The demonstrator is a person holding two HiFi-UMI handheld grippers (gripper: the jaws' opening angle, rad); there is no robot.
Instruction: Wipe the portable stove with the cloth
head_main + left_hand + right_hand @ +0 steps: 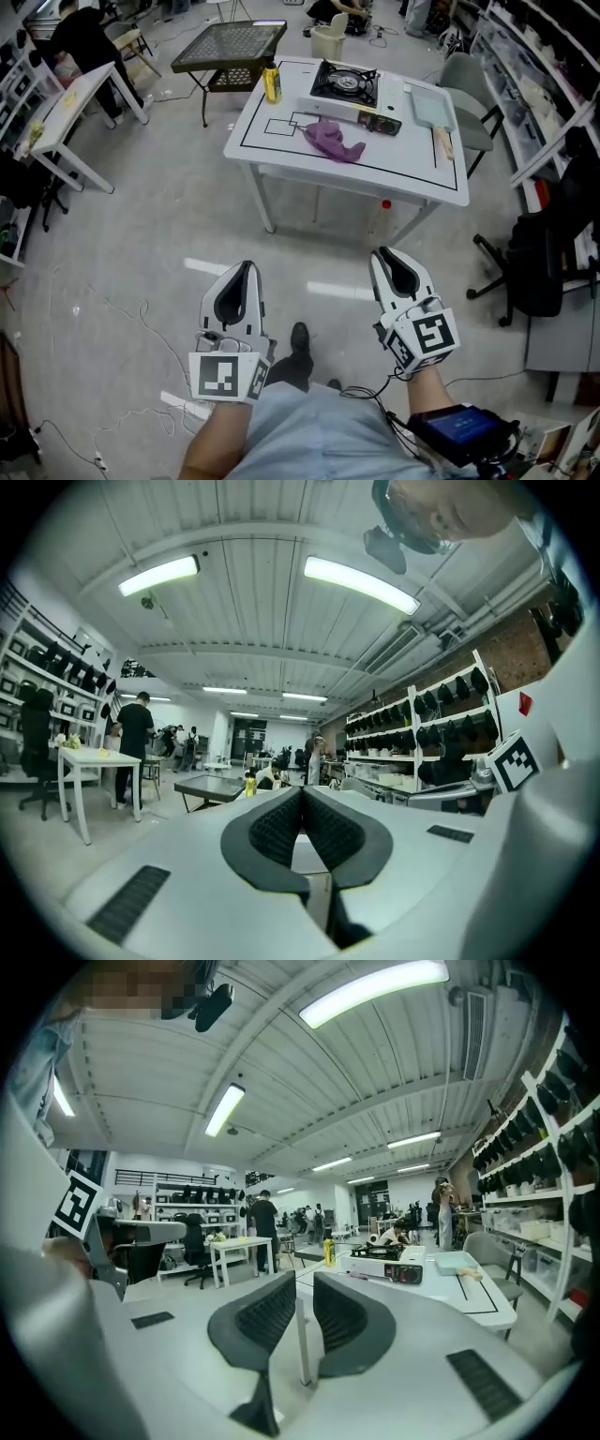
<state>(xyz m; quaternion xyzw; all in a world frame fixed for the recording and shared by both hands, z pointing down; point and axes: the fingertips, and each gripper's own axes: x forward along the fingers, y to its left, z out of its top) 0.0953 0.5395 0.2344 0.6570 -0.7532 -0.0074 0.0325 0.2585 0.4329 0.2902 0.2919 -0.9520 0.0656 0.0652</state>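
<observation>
Head view — white table (412, 167) with portable stove (345, 82), grey floor (159, 234), shelves (536, 56)

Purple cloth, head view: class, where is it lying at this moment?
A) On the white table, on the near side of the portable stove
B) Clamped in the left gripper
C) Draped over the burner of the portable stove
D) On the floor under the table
A: the purple cloth lies bunched on the white table, just on the near side of the portable stove, with neither gripper anywhere near it.
</observation>
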